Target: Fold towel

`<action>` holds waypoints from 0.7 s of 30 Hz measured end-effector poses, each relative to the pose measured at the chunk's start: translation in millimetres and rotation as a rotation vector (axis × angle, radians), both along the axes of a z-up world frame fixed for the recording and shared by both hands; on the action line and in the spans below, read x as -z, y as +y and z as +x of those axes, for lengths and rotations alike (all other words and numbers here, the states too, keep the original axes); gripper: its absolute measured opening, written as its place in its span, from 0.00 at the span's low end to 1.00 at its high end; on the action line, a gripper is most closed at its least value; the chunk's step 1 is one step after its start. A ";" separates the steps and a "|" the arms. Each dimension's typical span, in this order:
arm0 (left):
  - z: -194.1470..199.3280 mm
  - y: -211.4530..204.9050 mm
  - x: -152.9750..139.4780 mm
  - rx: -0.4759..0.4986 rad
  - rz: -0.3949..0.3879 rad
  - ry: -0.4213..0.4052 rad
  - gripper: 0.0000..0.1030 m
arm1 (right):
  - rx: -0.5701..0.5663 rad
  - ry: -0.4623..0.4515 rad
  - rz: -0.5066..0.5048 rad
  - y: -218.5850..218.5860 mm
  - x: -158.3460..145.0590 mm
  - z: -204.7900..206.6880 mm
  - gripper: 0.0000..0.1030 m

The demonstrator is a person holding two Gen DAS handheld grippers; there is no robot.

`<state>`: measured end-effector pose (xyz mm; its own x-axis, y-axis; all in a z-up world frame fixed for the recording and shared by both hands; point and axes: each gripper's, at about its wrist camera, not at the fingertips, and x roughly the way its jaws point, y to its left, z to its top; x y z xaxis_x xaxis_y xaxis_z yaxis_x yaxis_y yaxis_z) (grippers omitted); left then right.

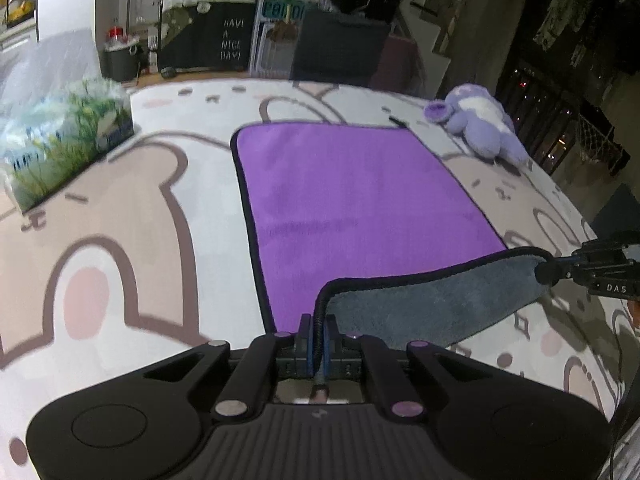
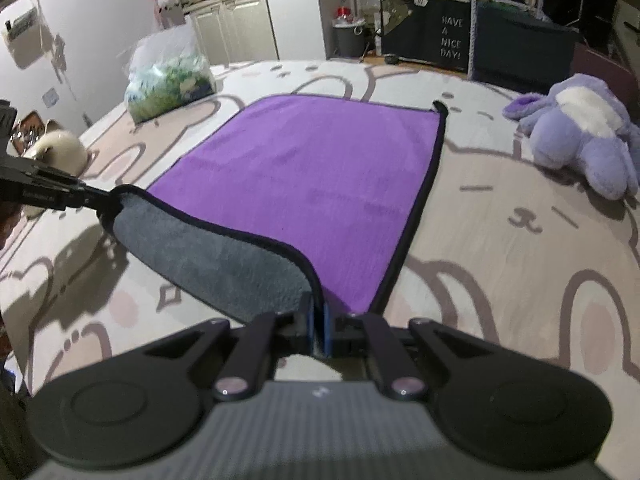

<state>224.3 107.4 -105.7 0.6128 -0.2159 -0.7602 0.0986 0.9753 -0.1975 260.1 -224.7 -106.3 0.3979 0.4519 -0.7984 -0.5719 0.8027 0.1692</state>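
A purple towel (image 1: 352, 200) with a black hem and a grey underside lies flat on a patterned play mat. Its near edge is lifted and curls back, showing the grey side (image 1: 432, 300). My left gripper (image 1: 317, 326) is shut on the near left corner of the towel. My right gripper (image 2: 319, 320) is shut on the near right corner. In the left wrist view the right gripper (image 1: 546, 272) pinches the hem at the right edge. The right wrist view shows the towel (image 2: 304, 184) and the left gripper (image 2: 106, 202) holding the far end of the raised edge.
A purple plush toy (image 1: 480, 124) lies right of the towel, also the plush toy (image 2: 580, 140). A clear bag with green print (image 1: 60, 140) stands to the left. A small cream object (image 2: 60, 152) sits by the mat's left edge. Dark cabinets (image 1: 224, 40) stand beyond the mat.
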 end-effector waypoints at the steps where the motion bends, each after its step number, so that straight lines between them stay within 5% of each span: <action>1: 1.3 0.0 -2.3 -0.001 0.000 -0.009 0.04 | 0.002 -0.006 0.004 0.5 -1.9 1.7 0.05; 21: 66.6 3.4 -22.1 -0.013 0.076 -0.119 0.05 | 0.079 -0.111 0.040 6.8 -24.1 59.5 0.05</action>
<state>290.9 110.8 -83.7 0.7020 -0.1517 -0.6958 0.1043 0.9884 -0.1103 319.6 -217.9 -82.2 0.5182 0.4465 -0.7295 -0.5244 0.8397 0.1413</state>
